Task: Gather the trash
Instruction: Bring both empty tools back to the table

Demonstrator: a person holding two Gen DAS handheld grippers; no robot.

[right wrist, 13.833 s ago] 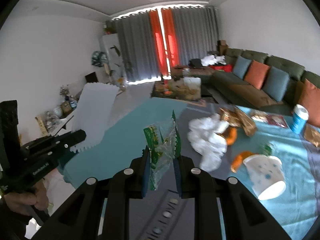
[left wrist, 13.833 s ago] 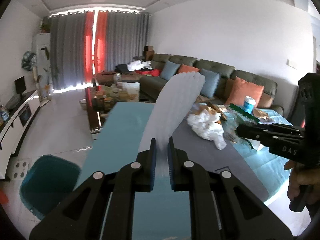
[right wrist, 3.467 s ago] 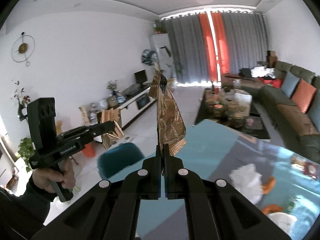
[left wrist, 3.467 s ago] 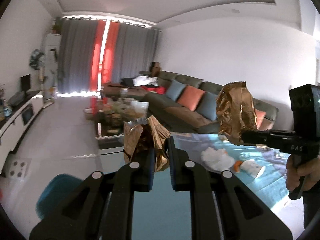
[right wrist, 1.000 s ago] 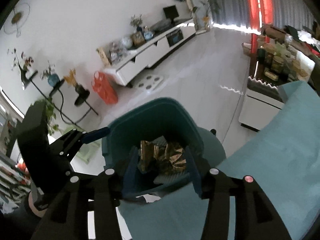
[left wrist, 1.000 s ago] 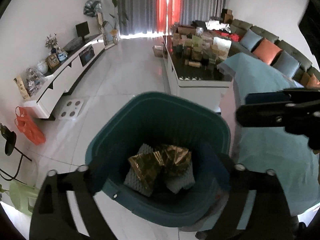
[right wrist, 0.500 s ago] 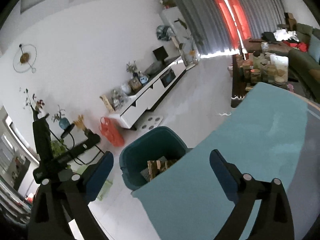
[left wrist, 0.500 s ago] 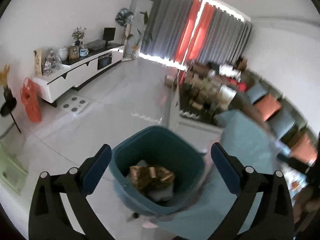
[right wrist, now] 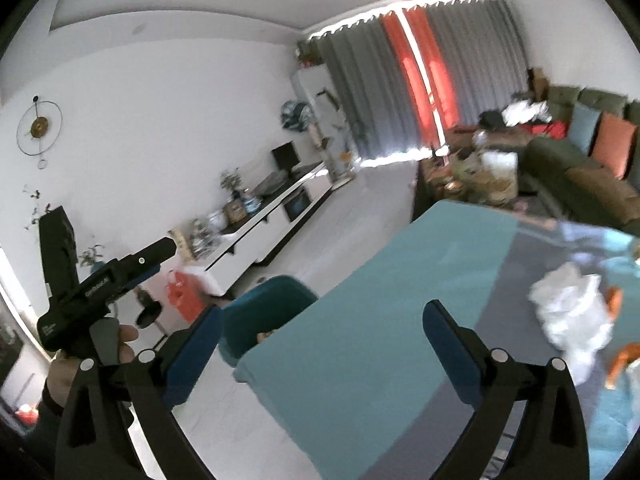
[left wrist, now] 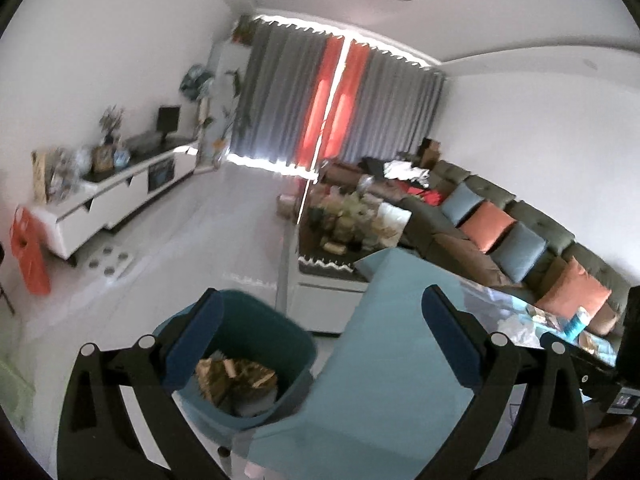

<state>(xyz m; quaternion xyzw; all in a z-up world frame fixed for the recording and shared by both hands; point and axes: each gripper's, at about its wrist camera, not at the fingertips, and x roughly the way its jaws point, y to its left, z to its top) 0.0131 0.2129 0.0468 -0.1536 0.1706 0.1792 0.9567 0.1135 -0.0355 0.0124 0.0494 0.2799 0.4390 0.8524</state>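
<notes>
- Both empty: left gripper (left wrist: 318, 328) and right gripper (right wrist: 320, 340) gape wide, the right one just opened
- Crumpled white wrapper (right wrist: 570, 316) lies right of it on the desk (right wrist: 360, 340), so right's nearer, bin (left wrist: 256, 336) down left

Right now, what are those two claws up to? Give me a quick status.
Left claw and right claw open, nothing between them. Gold foil wrappers lying in teal plastic bin. White crumpled bag waits on teal tablecloth; nothing blocking it.
</notes>
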